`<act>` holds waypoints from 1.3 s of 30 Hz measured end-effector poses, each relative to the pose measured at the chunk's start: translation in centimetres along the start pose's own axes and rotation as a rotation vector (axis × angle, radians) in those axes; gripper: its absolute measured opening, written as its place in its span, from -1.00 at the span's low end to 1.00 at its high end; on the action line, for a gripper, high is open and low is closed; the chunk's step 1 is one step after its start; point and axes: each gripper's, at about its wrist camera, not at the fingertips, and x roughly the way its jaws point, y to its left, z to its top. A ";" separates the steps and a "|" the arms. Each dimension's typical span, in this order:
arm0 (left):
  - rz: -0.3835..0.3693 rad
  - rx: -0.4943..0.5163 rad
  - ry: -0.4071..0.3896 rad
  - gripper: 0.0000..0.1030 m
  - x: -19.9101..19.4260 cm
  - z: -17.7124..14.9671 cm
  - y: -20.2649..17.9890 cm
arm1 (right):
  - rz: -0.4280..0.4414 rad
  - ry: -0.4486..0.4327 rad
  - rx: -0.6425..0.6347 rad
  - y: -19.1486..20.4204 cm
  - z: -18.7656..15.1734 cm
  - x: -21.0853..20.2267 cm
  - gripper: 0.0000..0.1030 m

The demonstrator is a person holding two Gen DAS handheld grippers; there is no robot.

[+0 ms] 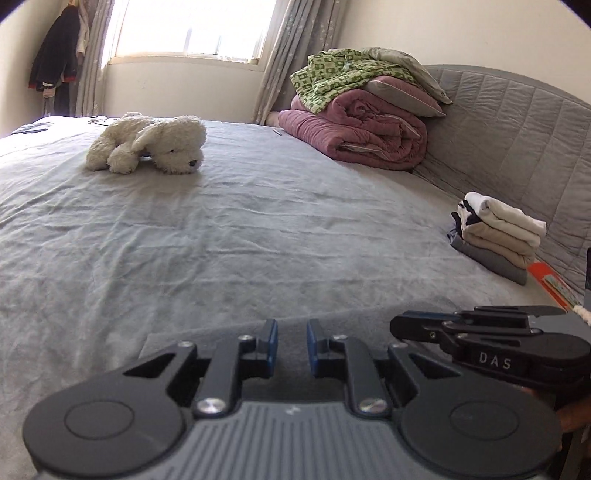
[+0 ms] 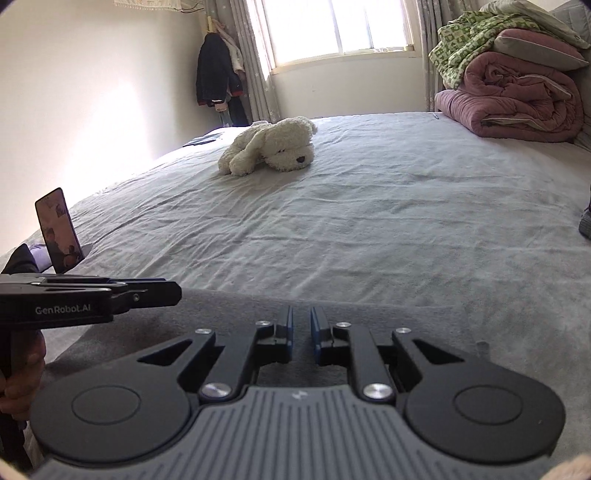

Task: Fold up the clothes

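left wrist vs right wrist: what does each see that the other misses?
Left wrist only: stack of folded clothes by the quilted headboard.
Right wrist only: phone propped at the bed's left edge.
Both: plush dog, rolled pink quilt under a green patterned blanket, window, hanging coats, and grey fabric beneath the jaws, which are slightly apart and empty.

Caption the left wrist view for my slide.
Left gripper open and empty over grey bed; folded clothes stack at right.
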 end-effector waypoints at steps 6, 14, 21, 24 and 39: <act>0.038 0.124 0.046 -0.75 0.5 -3.6 0.2 | -0.042 0.092 -0.104 0.4 -2.2 1.9 -0.96; -0.099 0.105 -0.009 -0.74 -3.7 -3.8 0.5 | 0.042 0.020 -0.051 -0.2 -2.7 -1.5 -0.60; -0.227 0.248 0.013 -0.74 -5.3 -8.1 -0.4 | 0.125 0.027 -0.236 1.0 -6.8 -4.6 -0.61; -0.283 0.214 -0.005 -0.74 -6.7 -9.1 0.9 | 0.184 -0.005 -0.220 -0.6 -8.0 -6.3 -0.61; -0.349 0.042 0.039 -0.70 -8.9 -8.3 6.9 | 0.157 -0.051 -0.077 -4.8 -7.1 -9.1 -0.53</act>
